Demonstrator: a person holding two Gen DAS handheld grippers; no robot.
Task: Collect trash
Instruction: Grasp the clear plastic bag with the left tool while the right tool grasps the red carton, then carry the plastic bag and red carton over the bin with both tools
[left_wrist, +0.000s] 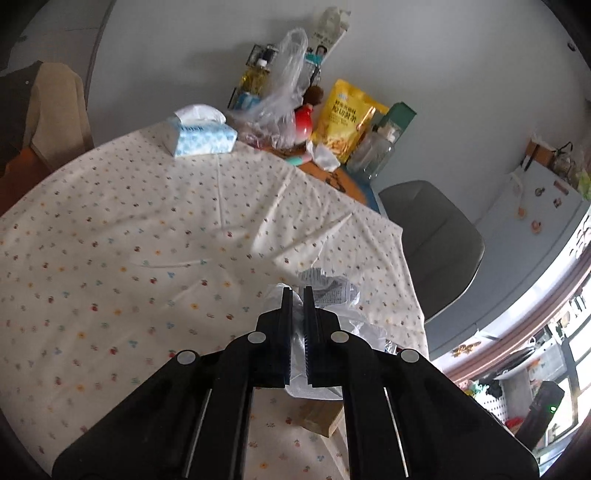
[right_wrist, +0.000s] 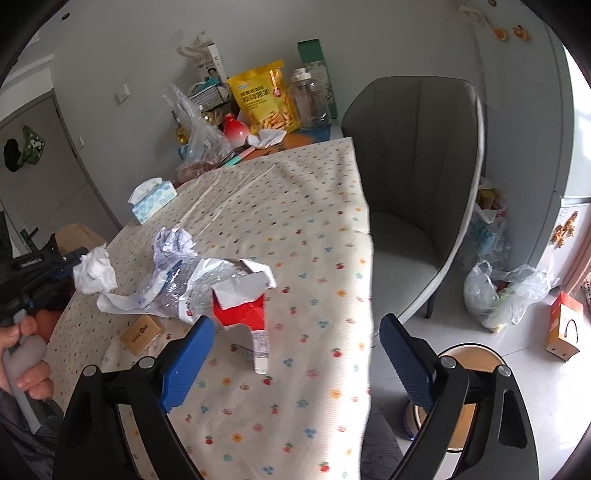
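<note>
My left gripper (left_wrist: 298, 295) is shut on a crumpled white tissue (left_wrist: 298, 347); it also shows at the left of the right wrist view (right_wrist: 79, 258), holding the tissue (right_wrist: 94, 273) above the table edge. A crumpled printed paper (right_wrist: 175, 242), a clear plastic wrapper (right_wrist: 177, 288), a torn red and white packet (right_wrist: 242, 299) and a small brown box (right_wrist: 142, 332) lie on the floral tablecloth (right_wrist: 295, 240). My right gripper (right_wrist: 297, 343) is open and empty, just in front of the red packet.
A tissue box (right_wrist: 153, 199), plastic bag (right_wrist: 201, 136), yellow snack bag (right_wrist: 264, 96) and bottles stand at the table's far end. A grey chair (right_wrist: 413, 184) is to the right. A round bin (right_wrist: 458, 398) and floor bags (right_wrist: 498, 295) sit below right.
</note>
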